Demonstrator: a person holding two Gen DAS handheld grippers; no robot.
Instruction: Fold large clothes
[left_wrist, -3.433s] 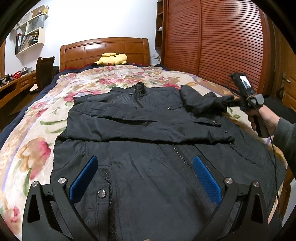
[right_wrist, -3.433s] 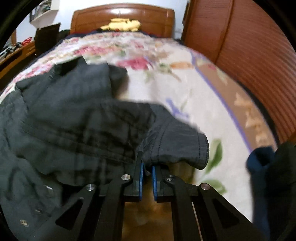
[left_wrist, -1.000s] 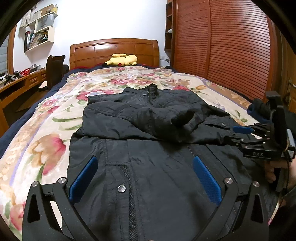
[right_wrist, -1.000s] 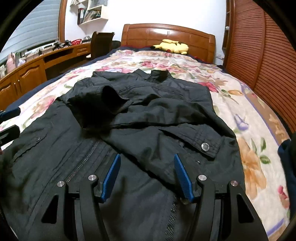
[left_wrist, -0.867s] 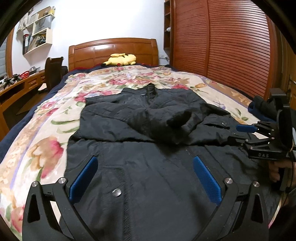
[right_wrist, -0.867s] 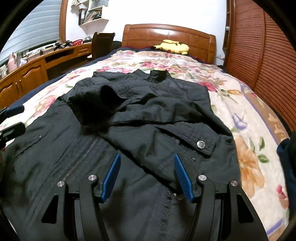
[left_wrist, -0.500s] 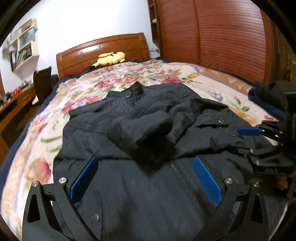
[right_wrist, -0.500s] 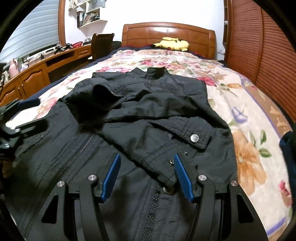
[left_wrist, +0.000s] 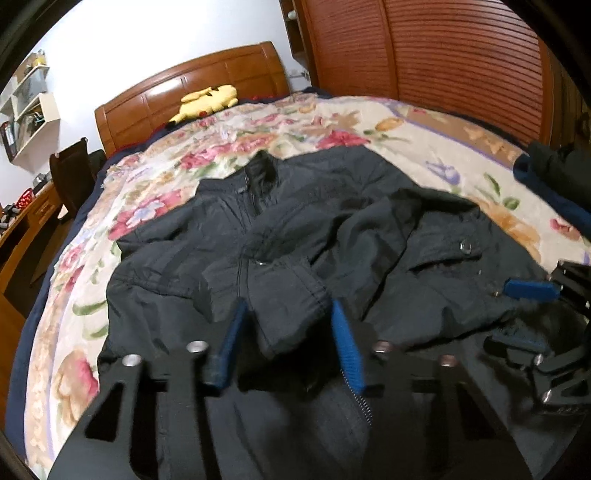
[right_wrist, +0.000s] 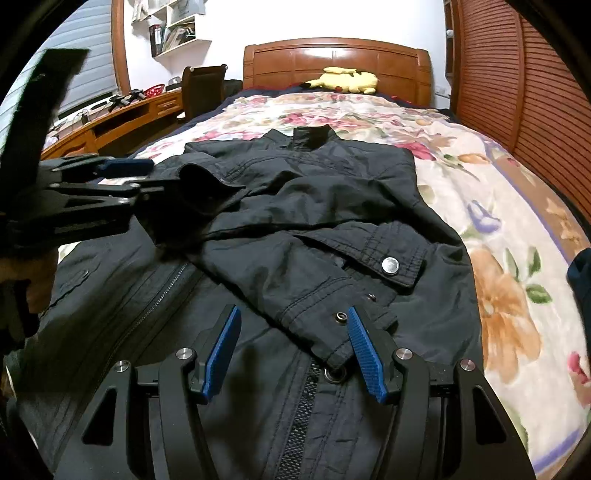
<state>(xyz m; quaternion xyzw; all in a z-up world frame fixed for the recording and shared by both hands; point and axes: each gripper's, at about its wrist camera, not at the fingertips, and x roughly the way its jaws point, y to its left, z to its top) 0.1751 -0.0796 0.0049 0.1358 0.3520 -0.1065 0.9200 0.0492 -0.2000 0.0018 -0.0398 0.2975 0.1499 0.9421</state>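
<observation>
Jacket (right_wrist: 314, 206), black, zip-front, lies spread across floral bedspread (right_wrist: 498, 206), collar toward headboard (right_wrist: 332, 62), both sleeves folded across the chest. Left gripper (left_wrist: 286, 339): jaws partly spread, bracketing the cuff (left_wrist: 284, 291) of one folded sleeve without yet pinching it. Right gripper (right_wrist: 295, 350): jaws spread wide, low over the front zip, the other sleeve's cuff (right_wrist: 332, 332) just inside its right finger. Yellow plush toy (right_wrist: 341, 83) far beyond both grippers, against the headboard.
</observation>
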